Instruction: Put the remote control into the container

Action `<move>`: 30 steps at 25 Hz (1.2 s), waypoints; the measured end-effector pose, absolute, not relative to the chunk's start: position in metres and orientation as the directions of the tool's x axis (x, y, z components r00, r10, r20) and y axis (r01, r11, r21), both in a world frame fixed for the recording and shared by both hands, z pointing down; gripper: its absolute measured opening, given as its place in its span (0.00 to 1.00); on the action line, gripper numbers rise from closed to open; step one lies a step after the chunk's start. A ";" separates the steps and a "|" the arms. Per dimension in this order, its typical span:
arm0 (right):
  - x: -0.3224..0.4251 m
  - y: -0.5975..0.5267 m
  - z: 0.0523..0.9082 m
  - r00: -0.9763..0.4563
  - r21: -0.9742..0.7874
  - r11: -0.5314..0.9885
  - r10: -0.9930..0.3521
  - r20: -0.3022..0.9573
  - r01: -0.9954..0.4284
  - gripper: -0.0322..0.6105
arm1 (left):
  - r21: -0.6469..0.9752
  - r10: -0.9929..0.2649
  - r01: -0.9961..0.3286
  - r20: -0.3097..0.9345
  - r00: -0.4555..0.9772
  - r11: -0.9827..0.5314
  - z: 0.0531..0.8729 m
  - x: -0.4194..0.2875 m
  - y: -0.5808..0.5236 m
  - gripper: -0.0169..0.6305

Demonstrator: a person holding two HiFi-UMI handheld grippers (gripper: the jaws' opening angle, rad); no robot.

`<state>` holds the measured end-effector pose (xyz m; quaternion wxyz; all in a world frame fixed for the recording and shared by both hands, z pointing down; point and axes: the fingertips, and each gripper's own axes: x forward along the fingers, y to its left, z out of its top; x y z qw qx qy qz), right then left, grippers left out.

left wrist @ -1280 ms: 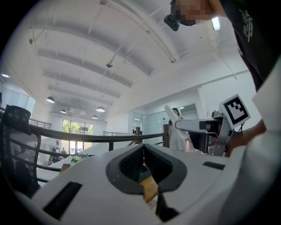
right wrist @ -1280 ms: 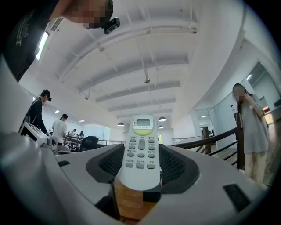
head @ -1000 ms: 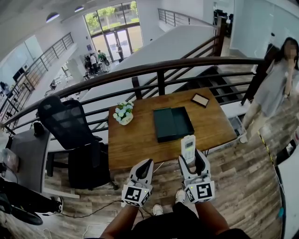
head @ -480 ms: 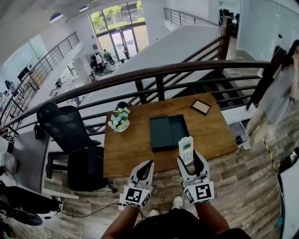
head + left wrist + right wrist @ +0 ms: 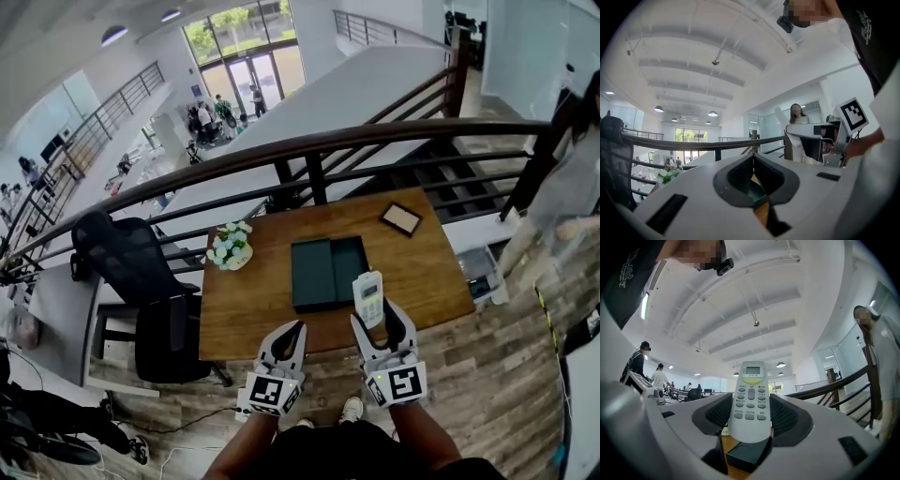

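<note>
**Remote control [image 5: 370, 295]: gripped, not yet in the container**

My right hand-held gripper [image 5: 382, 325] is clamped on the remote's lower half. Its long axis runs out along the jaws, keypad toward me. The dark container [image 5: 323, 272] sits open on the wooden surface [image 5: 427, 272], ahead and a little left of the remote's far end (the right hand is nearer). Left hand-held gripper [image 5: 296, 330]: jaws together, nothing between. My judgement is that the next move goes forward-left, then down.

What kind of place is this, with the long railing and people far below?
Probably an upper floor of an office building, overlooking an open hall. A dark railing runs behind the wooden table, an office chair stands beside it, and glass doors show far below.
</note>
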<state>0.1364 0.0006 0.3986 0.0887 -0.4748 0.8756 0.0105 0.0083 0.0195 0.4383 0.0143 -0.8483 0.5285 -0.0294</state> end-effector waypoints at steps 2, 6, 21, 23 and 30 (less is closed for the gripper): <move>0.138 -0.004 0.397 -0.537 -0.066 0.554 -0.826 -0.172 -0.830 0.43 | -0.057 -0.900 -0.899 0.040 0.434 -0.435 0.439 0.010 0.015 0.04; 0.136 -0.010 0.396 -0.546 -0.067 0.562 -0.820 -0.173 -0.824 0.43 | -0.060 -0.907 -0.905 0.037 0.420 -0.422 0.436 0.008 0.008 0.04; 0.102 -0.071 0.397 -0.541 -0.035 0.552 -0.827 -0.155 -0.833 0.43 | -0.042 -0.902 -0.901 0.020 0.432 -0.432 0.440 -0.029 -0.058 0.04; 0.096 -0.085 0.399 -0.533 -0.037 0.544 -0.832 -0.153 -0.839 0.43 | -0.043 -0.897 -0.896 0.021 0.442 -0.443 0.441 -0.034 -0.073 0.04; 0.067 -0.121 0.400 -0.516 -0.031 0.523 -0.847 -0.131 -0.852 0.43 | -0.034 -0.880 -0.879 0.012 0.476 -0.476 0.438 -0.059 -0.118 0.04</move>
